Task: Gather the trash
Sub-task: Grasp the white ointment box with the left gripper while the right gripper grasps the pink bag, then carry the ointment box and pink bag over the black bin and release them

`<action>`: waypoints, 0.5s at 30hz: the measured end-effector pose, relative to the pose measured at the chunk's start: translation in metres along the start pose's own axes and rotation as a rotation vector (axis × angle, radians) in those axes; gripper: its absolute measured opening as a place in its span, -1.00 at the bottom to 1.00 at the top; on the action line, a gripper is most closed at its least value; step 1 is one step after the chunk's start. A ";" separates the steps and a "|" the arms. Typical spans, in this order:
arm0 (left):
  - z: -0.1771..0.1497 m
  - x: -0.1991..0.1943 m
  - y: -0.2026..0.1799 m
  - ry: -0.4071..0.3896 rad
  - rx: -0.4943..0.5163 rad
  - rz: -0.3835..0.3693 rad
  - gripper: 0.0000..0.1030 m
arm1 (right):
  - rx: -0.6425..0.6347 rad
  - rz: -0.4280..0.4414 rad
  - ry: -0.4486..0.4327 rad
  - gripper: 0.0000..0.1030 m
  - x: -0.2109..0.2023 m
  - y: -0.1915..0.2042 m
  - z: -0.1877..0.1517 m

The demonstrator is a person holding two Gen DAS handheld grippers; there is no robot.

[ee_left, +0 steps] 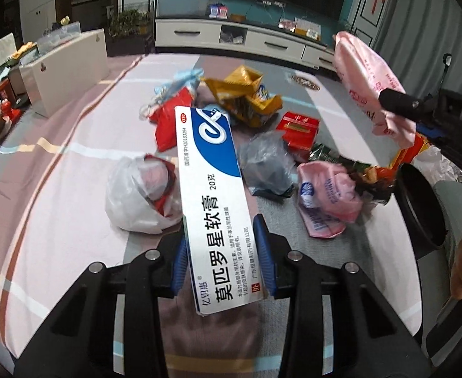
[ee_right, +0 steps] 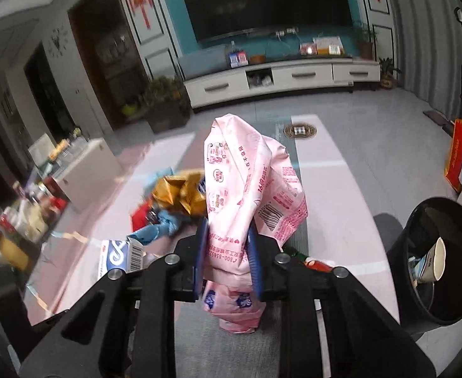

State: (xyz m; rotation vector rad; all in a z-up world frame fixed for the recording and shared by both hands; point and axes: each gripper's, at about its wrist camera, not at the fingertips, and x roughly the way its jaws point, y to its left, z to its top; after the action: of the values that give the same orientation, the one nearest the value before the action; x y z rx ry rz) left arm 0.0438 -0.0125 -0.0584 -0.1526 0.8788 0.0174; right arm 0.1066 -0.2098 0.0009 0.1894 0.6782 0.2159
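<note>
My left gripper (ee_left: pixel 223 236) is shut on a long white and blue ointment box (ee_left: pixel 210 176) and holds it above the table; the box also shows in the right wrist view (ee_right: pixel 117 256). My right gripper (ee_right: pixel 228 242) is shut on a pink plastic wrapper (ee_right: pixel 246 176), raised above the table; the wrapper also shows at the right of the left wrist view (ee_left: pixel 366 78). A black trash bin (ee_right: pixel 436 261) with a paper cup inside stands at the right. Loose trash lies on the table: a white bag (ee_left: pixel 139 192), a grey bag (ee_left: pixel 267 163), a pink bag (ee_left: pixel 325 195), a gold wrapper (ee_left: pixel 246 94), a red box (ee_left: pixel 298 130).
The table has a pink and grey striped cloth (ee_left: pixel 57 163). A white box (ee_left: pixel 70 69) and bottles stand at the table's left edge. A white TV cabinet (ee_right: pixel 278 78) is at the back. A red bag (ee_right: pixel 459 157) sits on the floor at the right.
</note>
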 end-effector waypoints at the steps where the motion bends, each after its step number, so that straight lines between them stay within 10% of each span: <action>1: 0.001 -0.004 -0.002 -0.011 0.004 0.002 -0.24 | -0.001 0.007 -0.013 -0.53 -0.005 0.001 0.002; 15: 0.005 -0.048 0.003 -0.092 -0.016 -0.118 -0.46 | 0.007 0.035 -0.135 -0.53 -0.065 0.002 0.010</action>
State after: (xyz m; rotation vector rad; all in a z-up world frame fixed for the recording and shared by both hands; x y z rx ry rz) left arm 0.0172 -0.0068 -0.0189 -0.2166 0.7766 -0.0779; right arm 0.0631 -0.2253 0.0484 0.2205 0.5420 0.2327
